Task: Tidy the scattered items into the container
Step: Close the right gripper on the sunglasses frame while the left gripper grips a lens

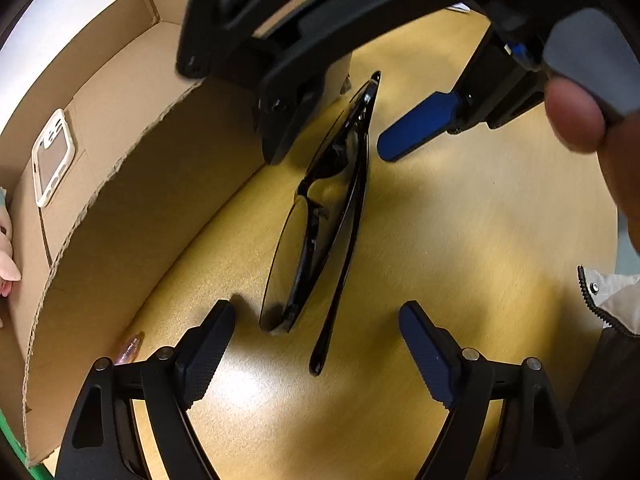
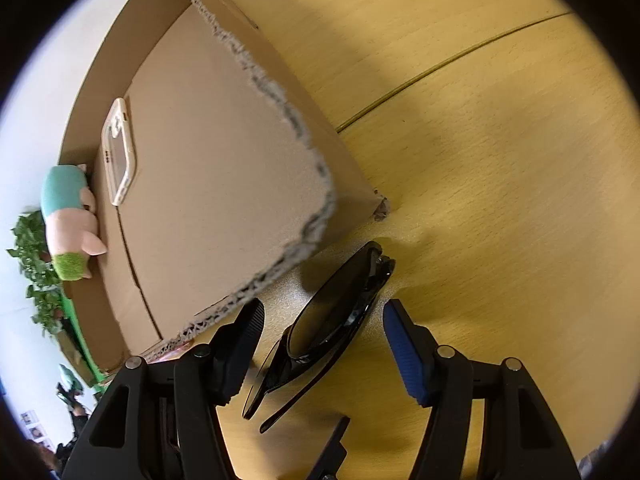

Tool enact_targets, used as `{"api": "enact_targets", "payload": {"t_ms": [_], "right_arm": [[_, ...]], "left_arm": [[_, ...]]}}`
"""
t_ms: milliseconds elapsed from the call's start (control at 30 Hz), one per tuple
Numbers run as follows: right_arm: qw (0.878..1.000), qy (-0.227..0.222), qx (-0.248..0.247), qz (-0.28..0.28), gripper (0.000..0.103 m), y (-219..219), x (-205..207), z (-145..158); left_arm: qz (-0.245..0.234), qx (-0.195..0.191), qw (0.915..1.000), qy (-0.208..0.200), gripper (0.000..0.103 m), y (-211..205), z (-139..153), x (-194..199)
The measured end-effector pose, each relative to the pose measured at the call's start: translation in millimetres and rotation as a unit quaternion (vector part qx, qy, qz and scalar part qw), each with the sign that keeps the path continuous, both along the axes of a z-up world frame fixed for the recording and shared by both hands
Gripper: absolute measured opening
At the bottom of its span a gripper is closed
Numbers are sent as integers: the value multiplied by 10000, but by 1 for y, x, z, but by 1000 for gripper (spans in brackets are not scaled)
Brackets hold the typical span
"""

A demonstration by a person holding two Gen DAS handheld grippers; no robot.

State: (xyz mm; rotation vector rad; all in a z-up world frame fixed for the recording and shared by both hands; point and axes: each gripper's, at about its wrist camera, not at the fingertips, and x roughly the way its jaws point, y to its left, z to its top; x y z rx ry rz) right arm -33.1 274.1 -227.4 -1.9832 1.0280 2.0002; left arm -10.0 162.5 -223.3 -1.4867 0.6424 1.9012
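Both grippers, left (image 1: pixel 316 344) and right (image 2: pixel 324 344), gape wide around the sunglasses (image 2: pixel 336 316), poised to lift them into the cardboard box (image 2: pixel 224 184) at ten o'clock.

Sunglasses (image 2: pixel 336 320) lying folded on the table (image 2: pixel 500 168), just beside the near wall of the cardboard box (image 2: pixel 224 184). Phone case (image 2: pixel 119 152) lying inside the box on its floor; plush toy (image 2: pixel 70 220) sitting behind it against the far wall. Right gripper (image 2: pixel 324 348) and left gripper (image 1: pixel 316 344) hanging over the sunglasses from opposite ends, fingers spread on either side.
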Motion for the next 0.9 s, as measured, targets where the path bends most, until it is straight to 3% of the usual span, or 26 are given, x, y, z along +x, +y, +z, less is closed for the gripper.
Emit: {"api": "enact_targets", "payload": {"t_ms": [100,233,267,300,333,667,900], "right_arm": [[9997,-137,169,-56,63,-3,-2,0],[9992,-199,339,-23,58,-5,-1,0],[9990,-222,386,-10,51,-4,0,1],[9992,-227,335,-22,39,-3,1,0],[9996,-211,209,-36,34,-1,1,-1],[9995,-212,-246,-38,30,6,17,-6],[9971,-166,-698,-258,30,7,46,17]], "left_arm": [[84,34,10000,32,78,-4,3,-1],[96,46,9999,64,51,-8,9,-1],[73,38,9999,64,41,-8,10,0],[49,33,10000,51,36,-7,11,1],[35,23,10000,39,31,-6,12,3],[-25,-377,9991,204,26,-7,21,28],[-211,-466,9966,639,25,-8,63,64]]}}
